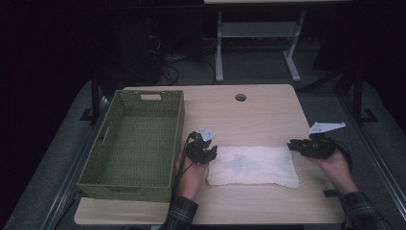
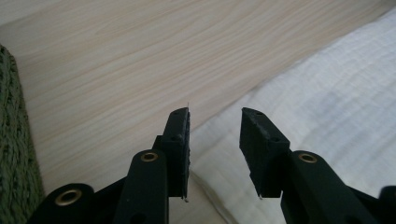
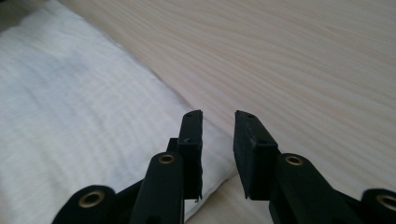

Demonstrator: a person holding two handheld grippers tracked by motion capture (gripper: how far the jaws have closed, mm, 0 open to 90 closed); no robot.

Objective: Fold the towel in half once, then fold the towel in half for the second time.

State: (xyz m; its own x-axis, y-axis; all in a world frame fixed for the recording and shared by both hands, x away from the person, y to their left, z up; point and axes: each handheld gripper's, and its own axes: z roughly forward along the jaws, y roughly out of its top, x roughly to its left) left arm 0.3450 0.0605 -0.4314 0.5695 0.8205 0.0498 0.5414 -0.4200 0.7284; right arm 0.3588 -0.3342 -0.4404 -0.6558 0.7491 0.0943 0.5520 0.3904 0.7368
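Note:
A white folded towel (image 1: pixel 251 165) lies flat on the light wooden table (image 1: pixel 253 115), near the front edge. My left gripper (image 1: pixel 214 151) is at the towel's left end, its jaws parted with nothing between them. In the left gripper view my left gripper (image 2: pixel 215 116) hangs over the towel's edge (image 2: pixel 327 107) without touching it. My right gripper (image 1: pixel 291 145) is at the towel's far right corner. In the right gripper view my right gripper (image 3: pixel 218 116) stands open just above that towel corner (image 3: pixel 70 102), holding nothing.
A green woven basket (image 1: pixel 95 153), empty inside, fills the table's left side, close to my left hand; its wall (image 2: pixel 11 154) borders the left gripper view. A round cable hole (image 1: pixel 240 97) sits at the table's back. Bare wood lies behind the towel.

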